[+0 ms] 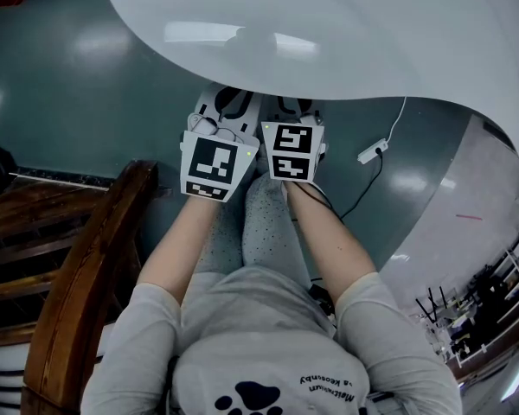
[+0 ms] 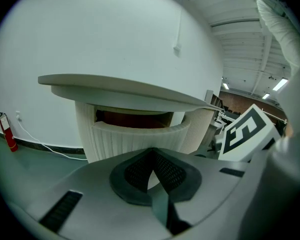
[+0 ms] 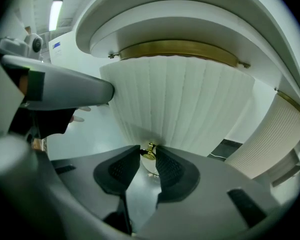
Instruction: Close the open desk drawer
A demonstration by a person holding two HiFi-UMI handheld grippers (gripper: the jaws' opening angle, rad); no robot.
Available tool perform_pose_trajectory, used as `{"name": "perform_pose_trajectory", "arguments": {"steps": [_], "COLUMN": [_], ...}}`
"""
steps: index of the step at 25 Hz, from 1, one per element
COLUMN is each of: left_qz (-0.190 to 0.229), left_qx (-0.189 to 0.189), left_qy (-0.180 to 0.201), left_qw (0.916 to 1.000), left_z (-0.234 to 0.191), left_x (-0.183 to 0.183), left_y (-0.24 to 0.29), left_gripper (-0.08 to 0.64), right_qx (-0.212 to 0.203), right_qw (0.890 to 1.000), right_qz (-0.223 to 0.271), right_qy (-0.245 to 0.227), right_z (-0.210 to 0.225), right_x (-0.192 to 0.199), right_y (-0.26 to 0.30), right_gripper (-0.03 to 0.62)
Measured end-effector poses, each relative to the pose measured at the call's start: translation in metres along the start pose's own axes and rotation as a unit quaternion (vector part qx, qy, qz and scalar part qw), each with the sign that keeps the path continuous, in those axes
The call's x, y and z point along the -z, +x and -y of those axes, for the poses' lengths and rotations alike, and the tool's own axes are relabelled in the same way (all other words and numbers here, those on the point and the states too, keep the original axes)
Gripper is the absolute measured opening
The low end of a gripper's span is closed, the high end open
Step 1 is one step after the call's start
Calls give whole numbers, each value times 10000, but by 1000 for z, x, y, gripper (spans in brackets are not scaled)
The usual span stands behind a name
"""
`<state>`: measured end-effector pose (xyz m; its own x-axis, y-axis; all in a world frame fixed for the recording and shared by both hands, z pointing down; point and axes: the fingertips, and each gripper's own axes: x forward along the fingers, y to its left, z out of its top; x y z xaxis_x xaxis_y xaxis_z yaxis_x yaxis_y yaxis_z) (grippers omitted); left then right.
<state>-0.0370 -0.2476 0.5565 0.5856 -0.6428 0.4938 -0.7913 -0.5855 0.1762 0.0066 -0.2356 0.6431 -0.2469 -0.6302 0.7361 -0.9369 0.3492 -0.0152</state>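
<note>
Our white desk (image 1: 329, 33) takes the whole upper part of the head view, its curved top hanging over us. Below it the grey-green floor (image 1: 60, 102) spreads across the frame, and a dark wooden chair (image 1: 78, 292) stands at the lower left.

The drawer (image 2: 135, 136) sits under the desk top at the centre of the left gripper view. Its ribbed white front is pulled out from the desk body, so a dark reddish gap shows above the front's upper edge. In the right gripper view the same ribbed front fills the middle of the frame, with a brass-coloured band above it under the desk top.

In the head view we hold both tools side by side at the centre, just below the desk edge, with the marker cubes (image 1: 214, 167) facing up.

Our left gripper (image 2: 151, 151) is clenched, pad tips meeting, nothing between them. It points at the drawer front and is apart from it.

Our right gripper (image 3: 148, 150) has its jaws parted just enough to clasp the small brass knob (image 3: 150, 154) on the drawer front, low in the centre of its view.

A white power strip (image 1: 373, 152) lies on the floor at the right, a dark cable running from it.
</note>
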Motion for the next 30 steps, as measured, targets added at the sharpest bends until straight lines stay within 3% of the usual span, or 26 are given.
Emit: {"name": "perform_pose_trajectory", "arguments": {"steps": [14, 30], "left_qz": [248, 171], "left_qx": [-120, -386], "left_qy": [102, 160], "left_qw": [9996, 9990], "left_z": [-17, -37], "left_x": [-18, -22], "left_y": [20, 28], "left_gripper": [9, 9], "right_qx": [48, -4], "right_qw": [9997, 9988], "right_qz": [220, 304], "right_qy": [-102, -374], "right_z": [12, 20], "right_x": [-24, -38], "right_y": [17, 30], "right_gripper": [107, 107]}}
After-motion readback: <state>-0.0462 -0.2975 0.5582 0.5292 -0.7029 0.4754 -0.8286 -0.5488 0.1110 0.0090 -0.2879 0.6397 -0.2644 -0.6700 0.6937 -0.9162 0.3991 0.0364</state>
